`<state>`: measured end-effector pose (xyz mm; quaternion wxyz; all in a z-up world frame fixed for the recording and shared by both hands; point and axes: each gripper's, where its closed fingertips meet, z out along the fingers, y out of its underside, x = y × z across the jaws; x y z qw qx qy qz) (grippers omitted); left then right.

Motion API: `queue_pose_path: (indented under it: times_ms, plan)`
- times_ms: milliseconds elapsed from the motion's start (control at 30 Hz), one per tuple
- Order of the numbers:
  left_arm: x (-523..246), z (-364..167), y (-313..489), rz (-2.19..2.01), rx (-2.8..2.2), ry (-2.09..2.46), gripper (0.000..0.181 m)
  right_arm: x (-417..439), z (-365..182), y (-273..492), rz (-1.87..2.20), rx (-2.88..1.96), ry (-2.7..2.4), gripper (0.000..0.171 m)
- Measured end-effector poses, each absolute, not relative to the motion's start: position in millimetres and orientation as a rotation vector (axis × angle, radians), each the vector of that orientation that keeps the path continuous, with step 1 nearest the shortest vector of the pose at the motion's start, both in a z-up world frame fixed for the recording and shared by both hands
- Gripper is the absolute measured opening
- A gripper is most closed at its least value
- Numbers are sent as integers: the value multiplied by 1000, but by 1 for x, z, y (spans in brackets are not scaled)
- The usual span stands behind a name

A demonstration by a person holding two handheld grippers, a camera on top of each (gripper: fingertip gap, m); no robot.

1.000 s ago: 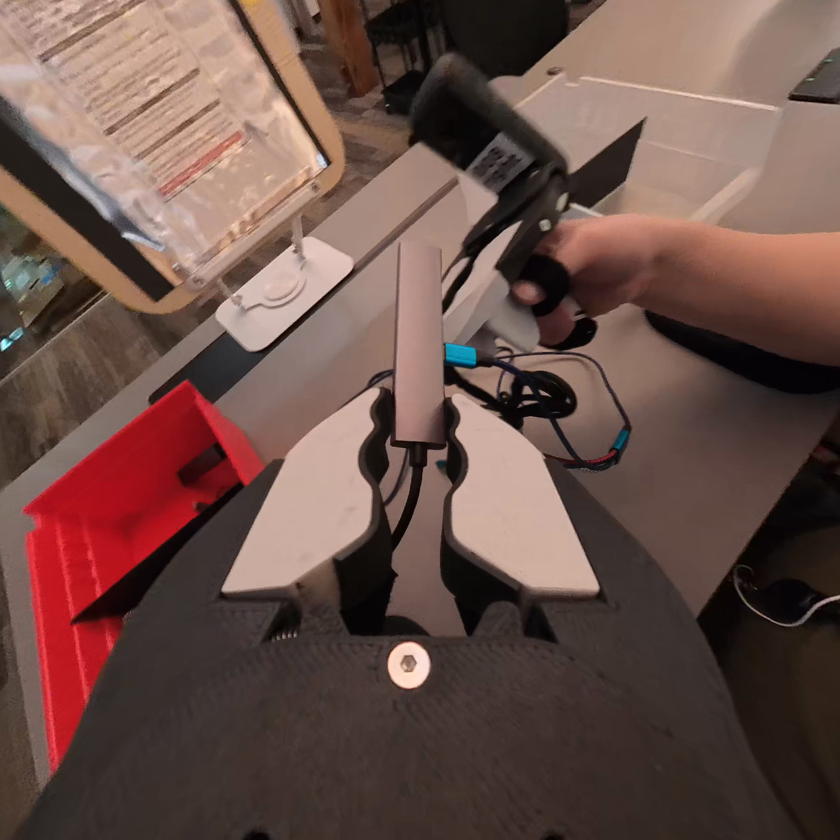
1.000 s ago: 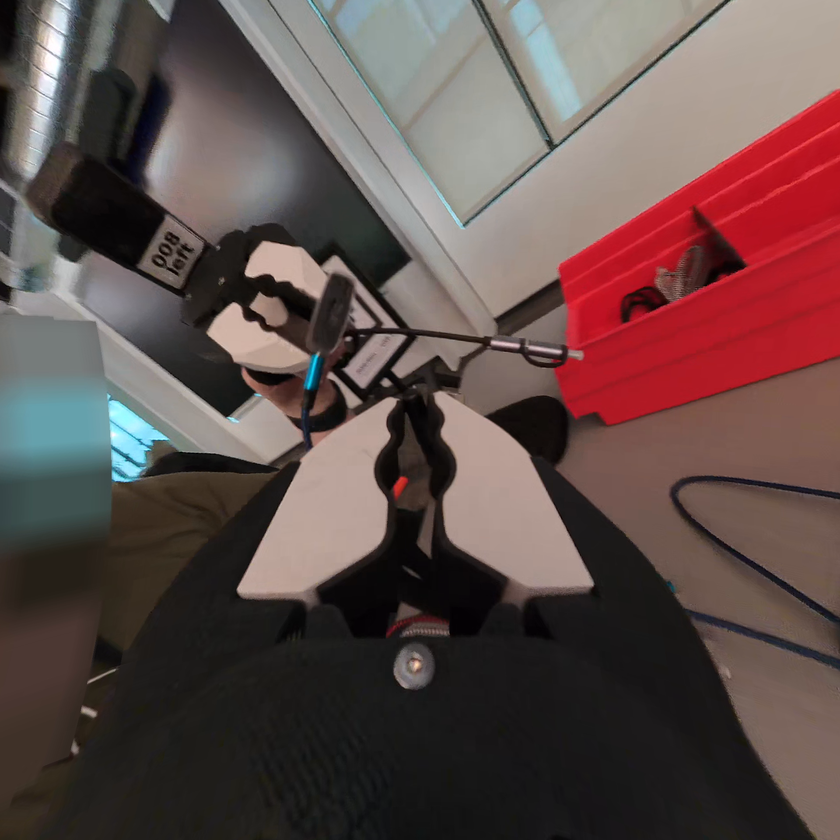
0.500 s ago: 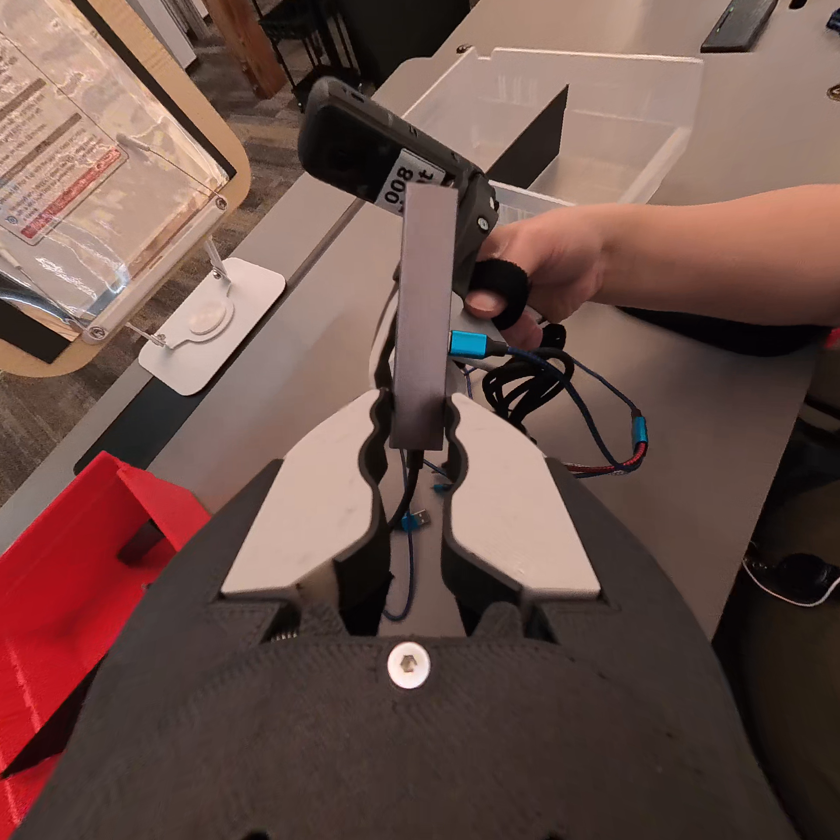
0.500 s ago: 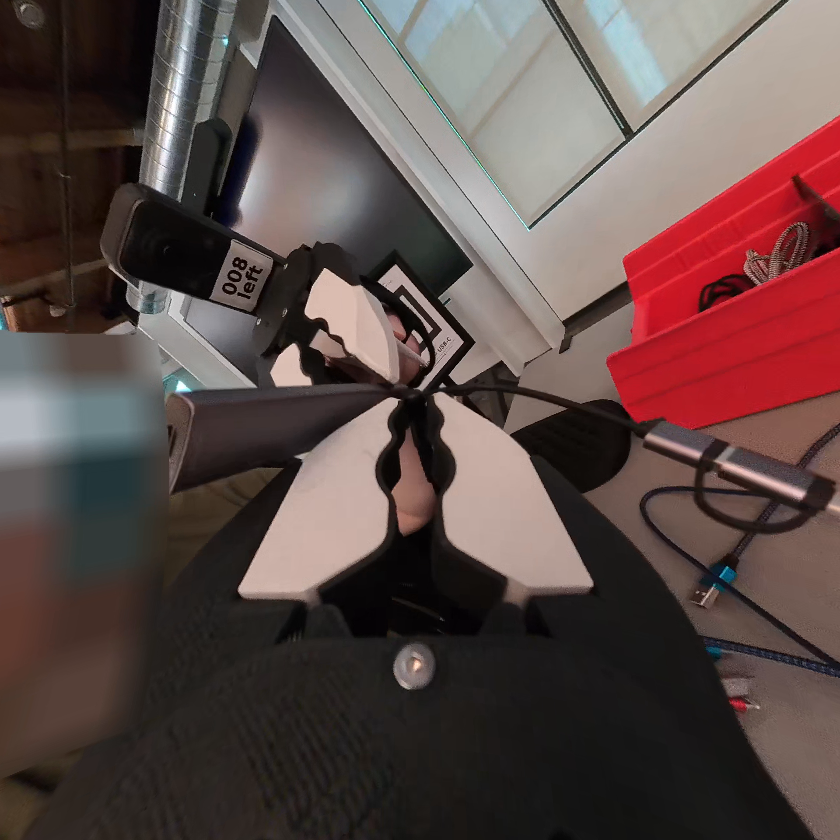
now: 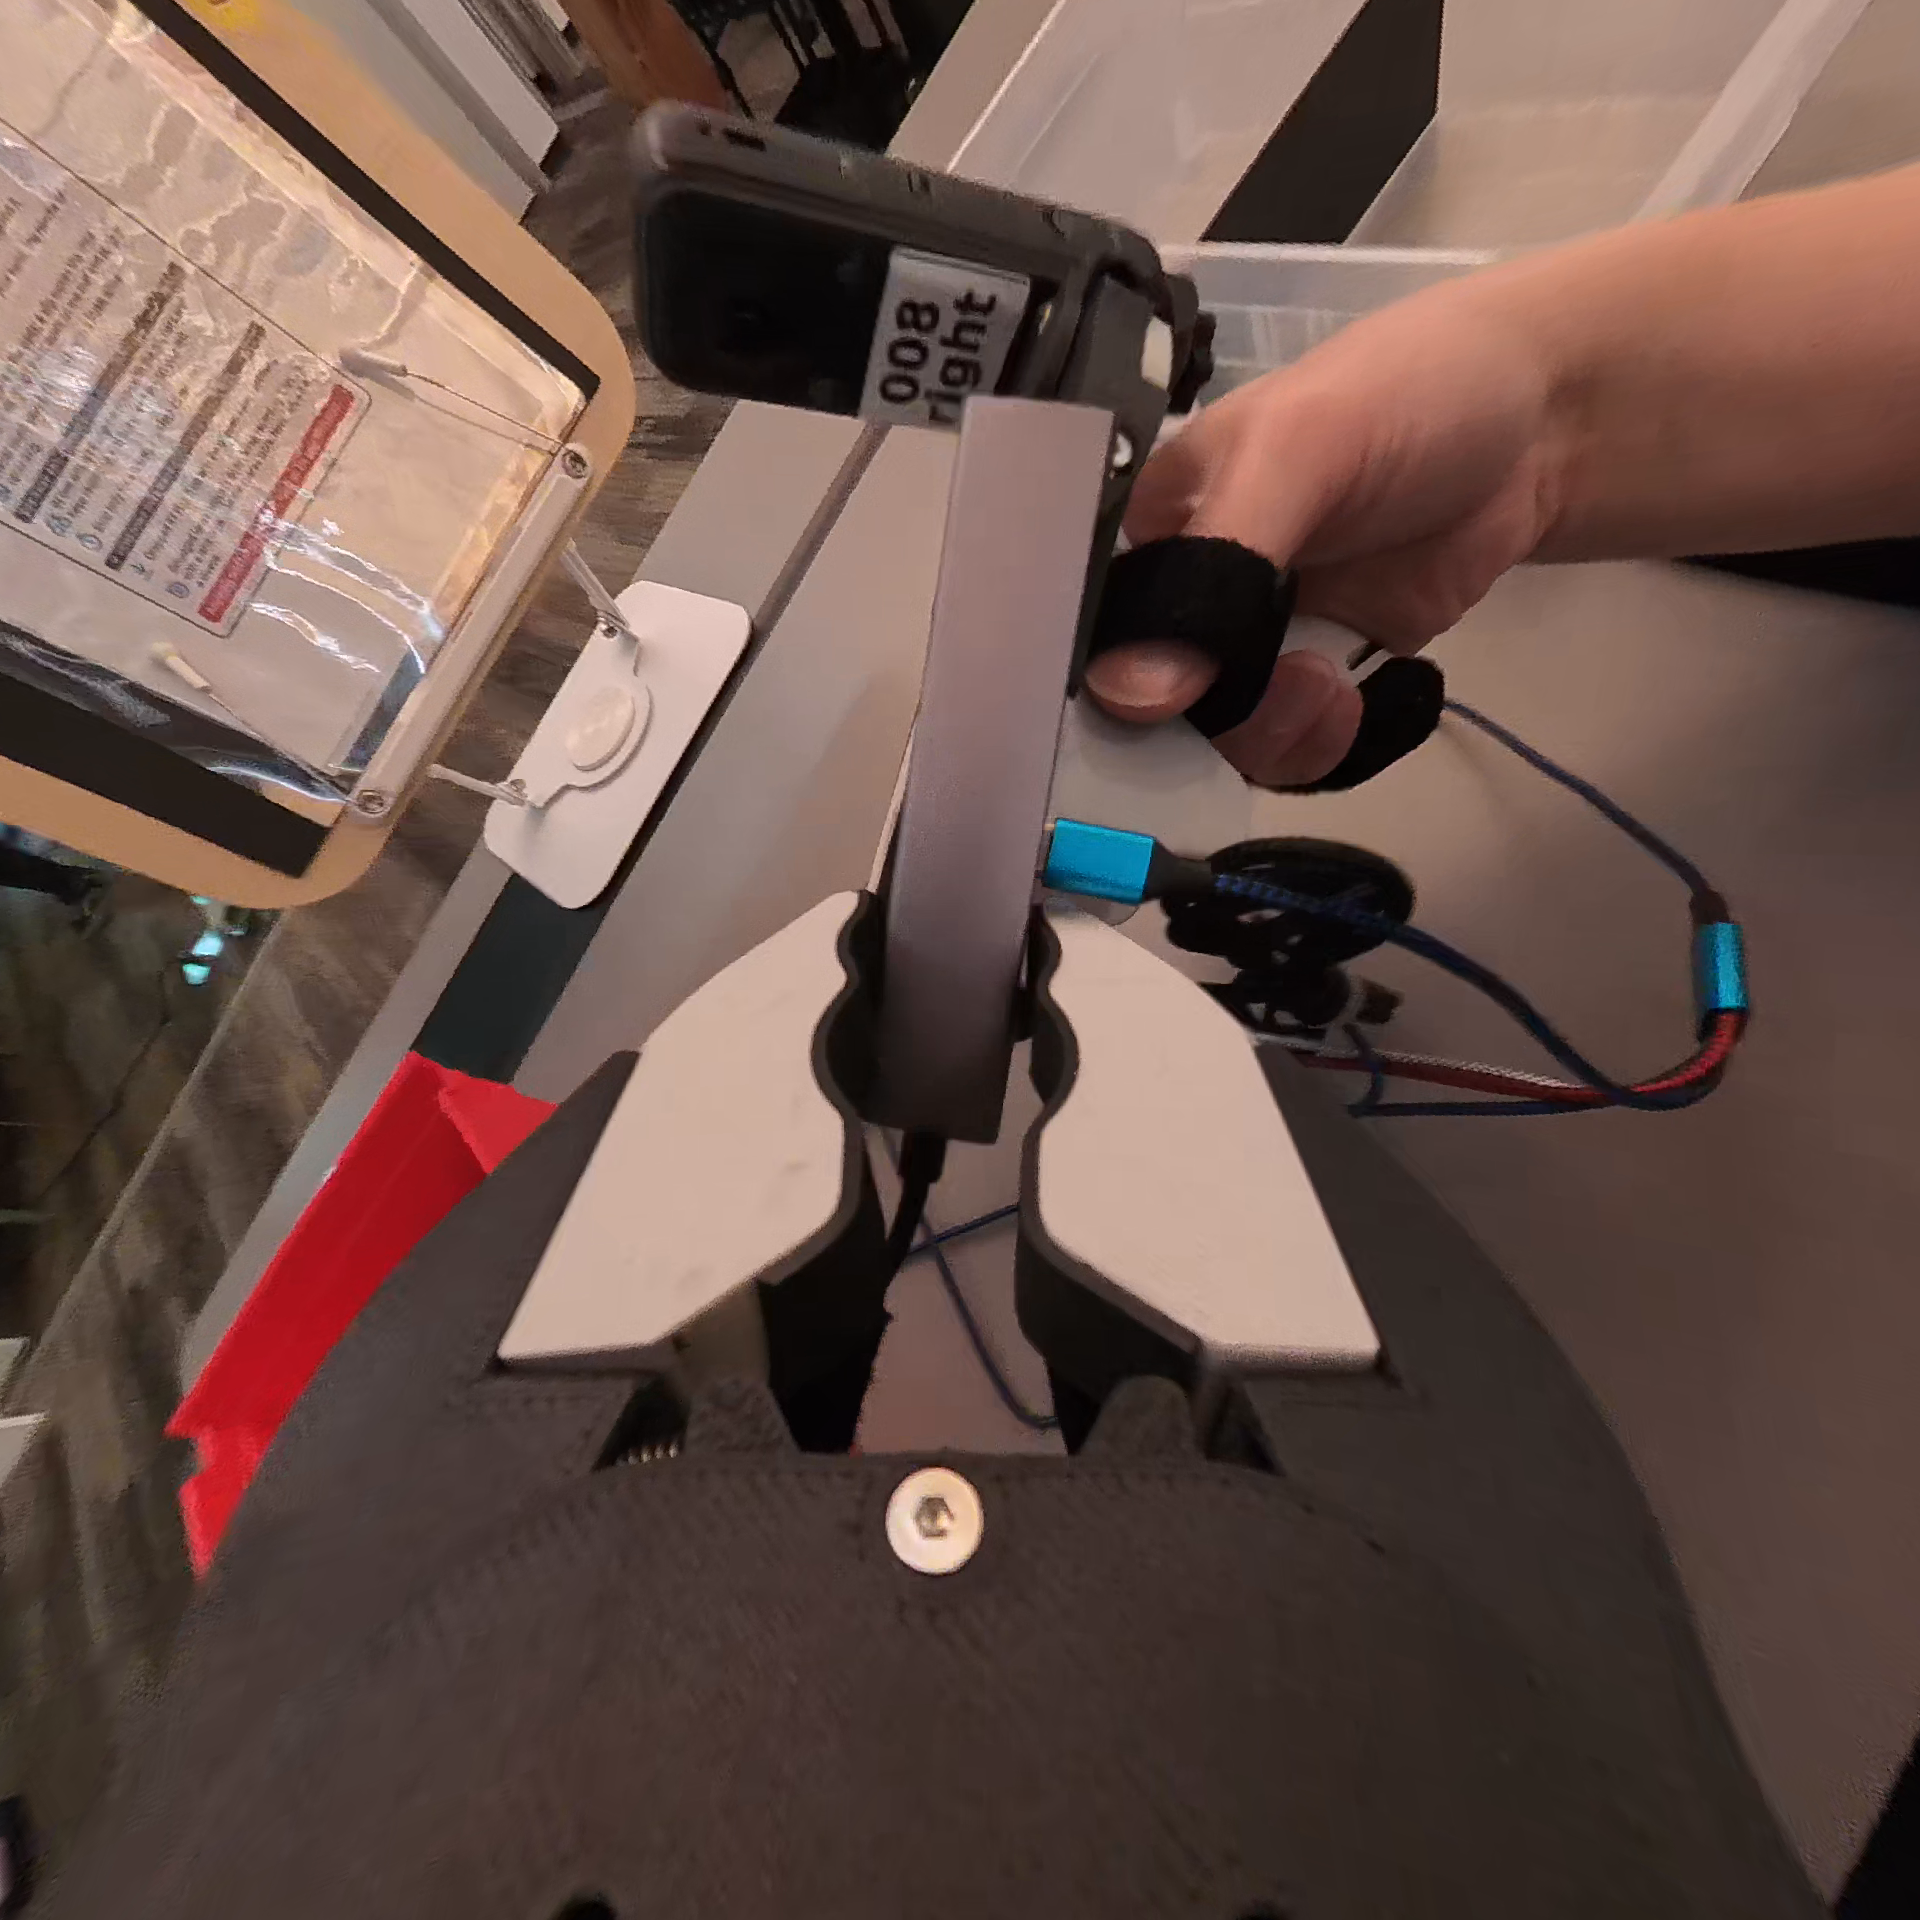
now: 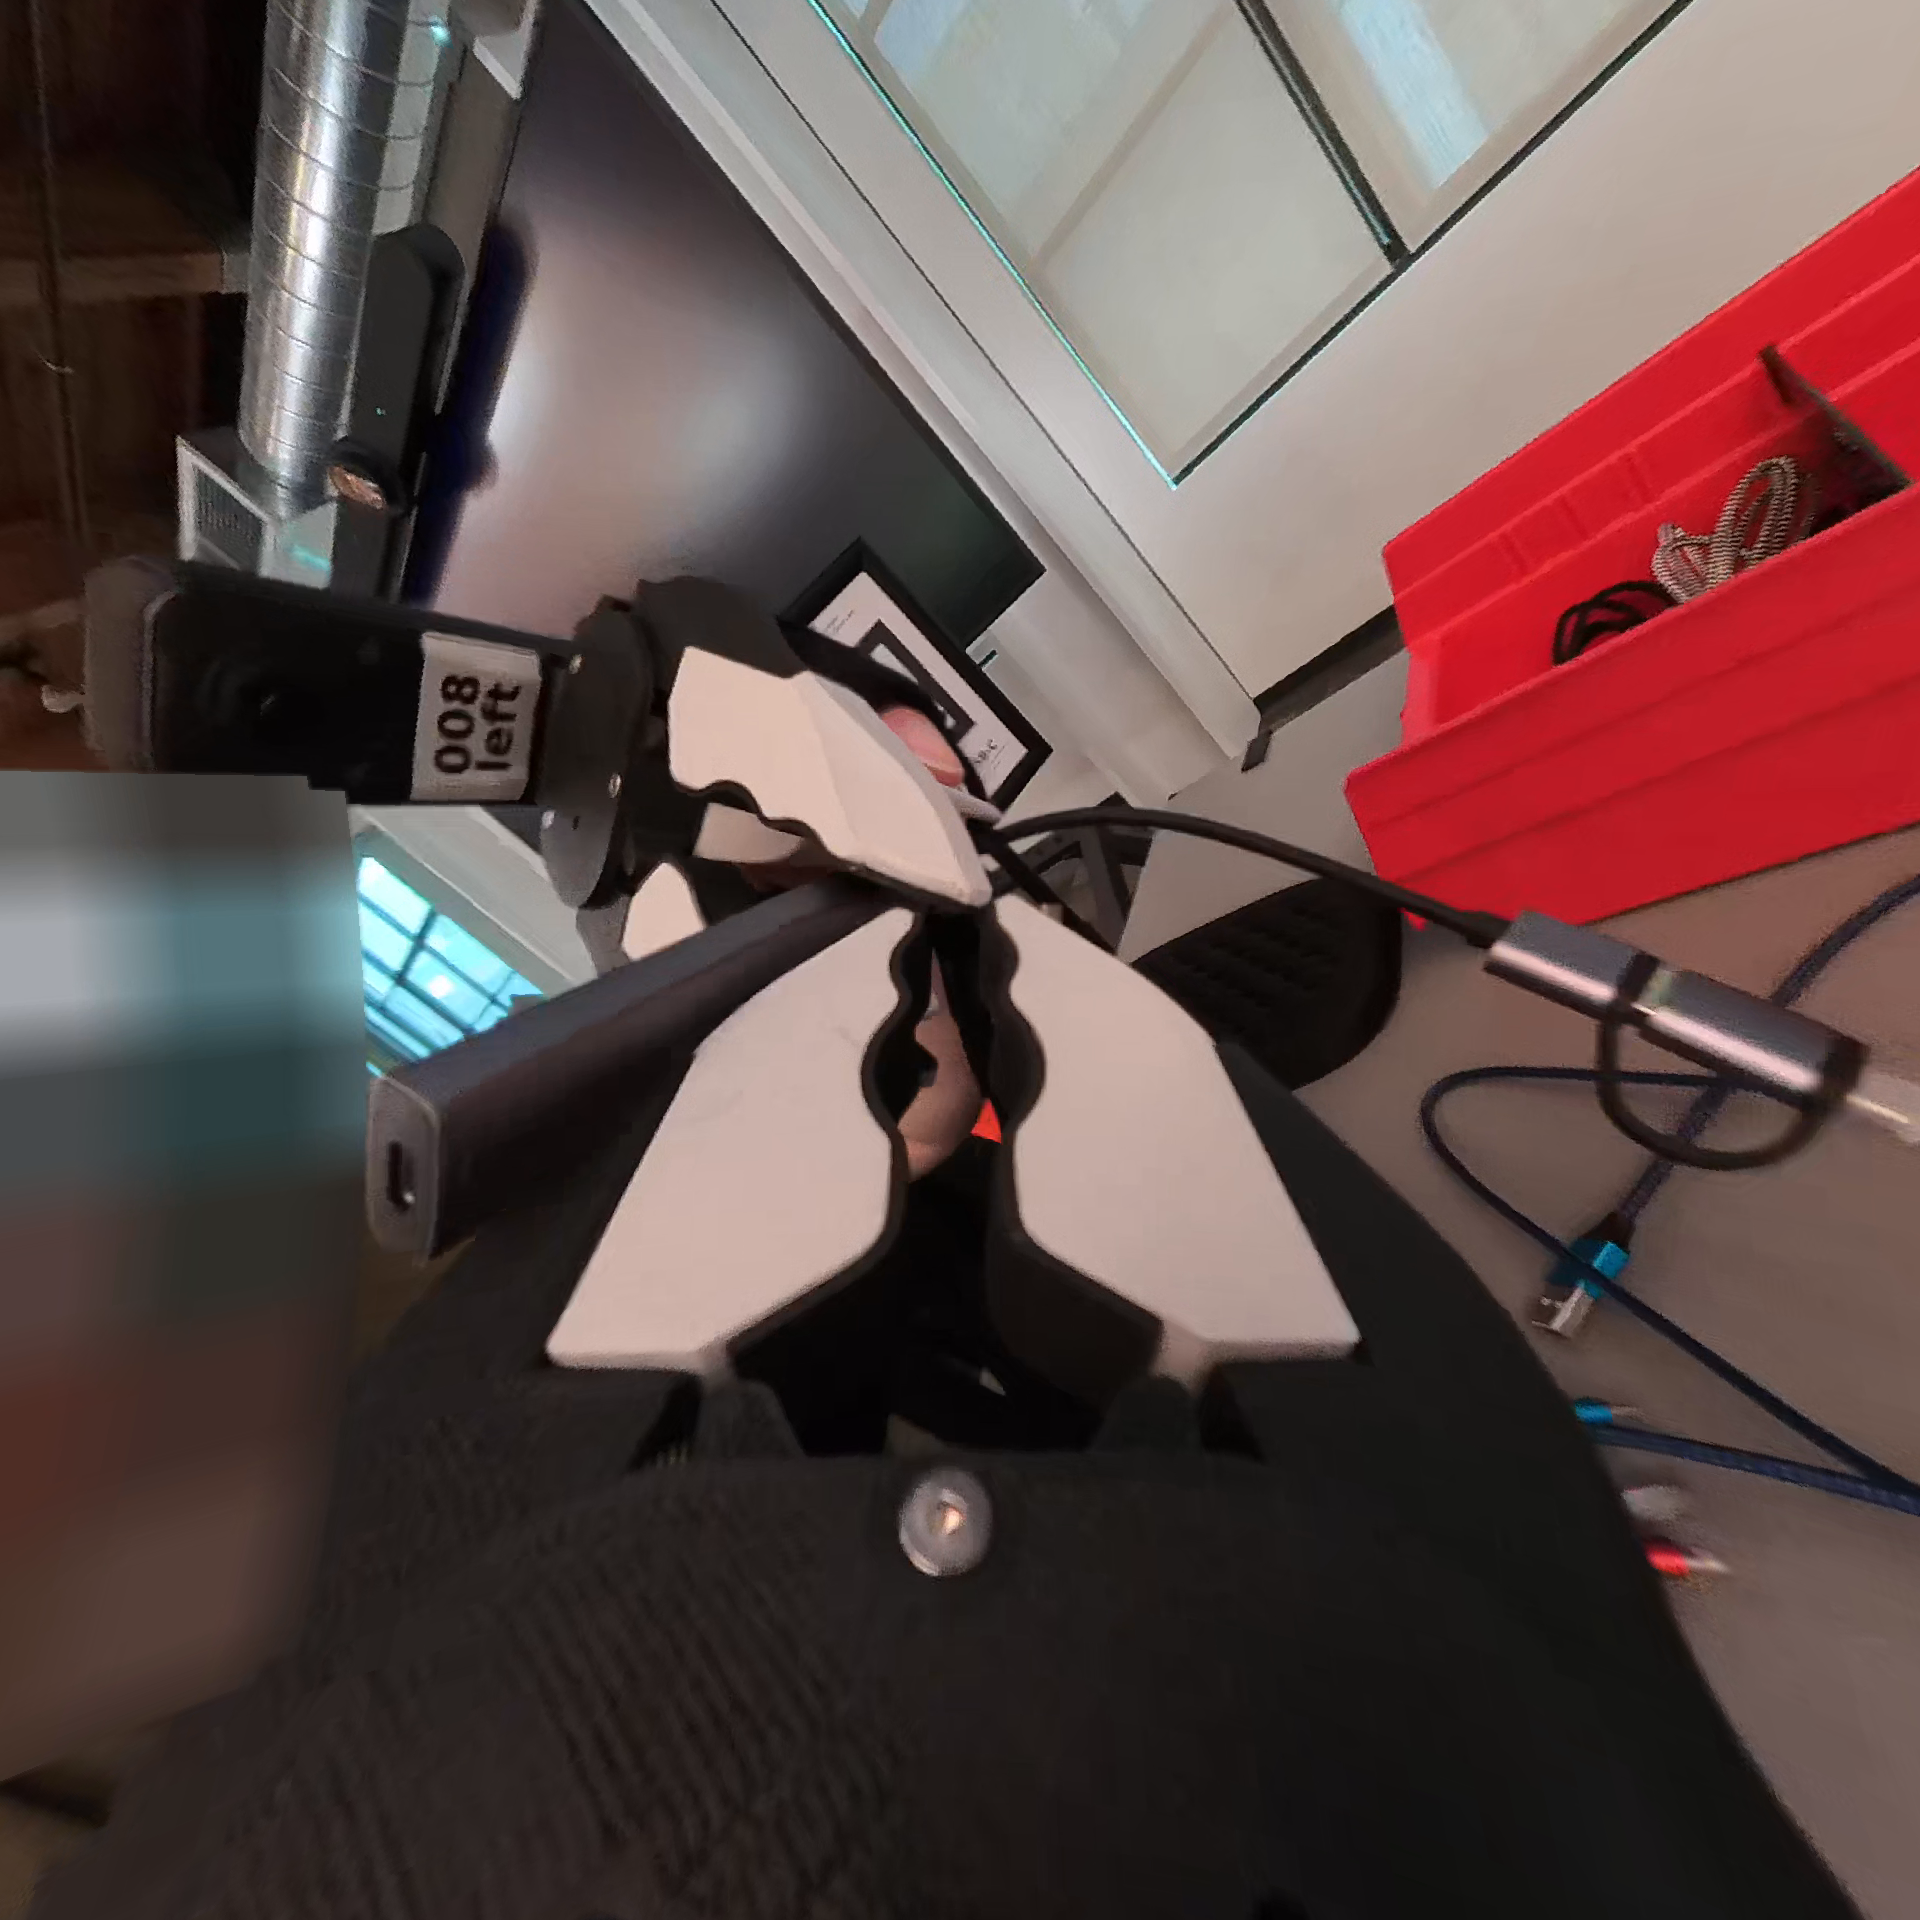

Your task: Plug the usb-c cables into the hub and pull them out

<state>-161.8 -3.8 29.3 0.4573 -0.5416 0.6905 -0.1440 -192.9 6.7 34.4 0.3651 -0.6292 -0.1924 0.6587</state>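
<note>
My left gripper is shut on the near end of a grey hub, which sticks forward above the table. A blue usb-c plug sits in the hub's right side, and its blue braided cable loops down to the table. My right gripper is shut, with its tips against the hub next to the left gripper. Nothing shows between its fingers, and the blue plug is hidden in its own view. The hub's black lead ends in a grey adapter.
A red bin holding cables stands at the table's edge and also shows in the left wrist view. A sign on a white stand is at the far left, a clear bin behind. Loose connectors lie on the grey table. My left and right fingertips are right by each other.
The right gripper has moved in close to the hub, right up to the plug side. The left gripper has kept hold of the hub and tilted it. The blue plug stays in.
</note>
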Motion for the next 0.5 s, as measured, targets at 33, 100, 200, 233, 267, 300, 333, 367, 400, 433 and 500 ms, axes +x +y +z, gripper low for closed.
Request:
queue_pose_path:
  times_ms: [33, 100, 200, 233, 267, 300, 333, 367, 400, 433, 500]
  plan:
    - [-161, 28, -2, -321, -1318, 1706, 24, -192, 33, 8, 1673, -1623, -497, 9]
    - [-158, 27, 0, -286, -1294, 1703, 24, -189, 33, 10, 1667, -1623, -495, 9]
    - [-153, 29, 3, -326, -1329, 1654, 23, -181, 33, 17, 1598, -1634, -466, 9]
    - [-152, 31, 5, -347, -1334, 1630, 23, -177, 32, 21, 1550, -1645, -453, 9]
    - [-150, 32, 7, -377, -1335, 1607, 23, -174, 33, 23, 1505, -1649, -455, 9]
    - [-148, 34, 9, -417, -1342, 1583, 23, -172, 33, 25, 1461, -1654, -454, 9]
    - [-146, 35, 10, -458, -1351, 1562, 23, -170, 33, 27, 1415, -1663, -451, 9]
    - [-146, 36, 15, -485, -1360, 1532, 23, -166, 33, 30, 1368, -1667, -438, 9]
    - [-146, 38, 21, -505, -1366, 1495, 23, -160, 35, 34, 1332, -1664, -412, 9]
    - [-147, 40, 25, -539, -1368, 1462, 23, -154, 36, 37, 1311, -1663, -381, 9]
    - [-148, 43, 34, -639, -1390, 1396, 22, -139, 40, 43, 1259, -1649, -320, 9]
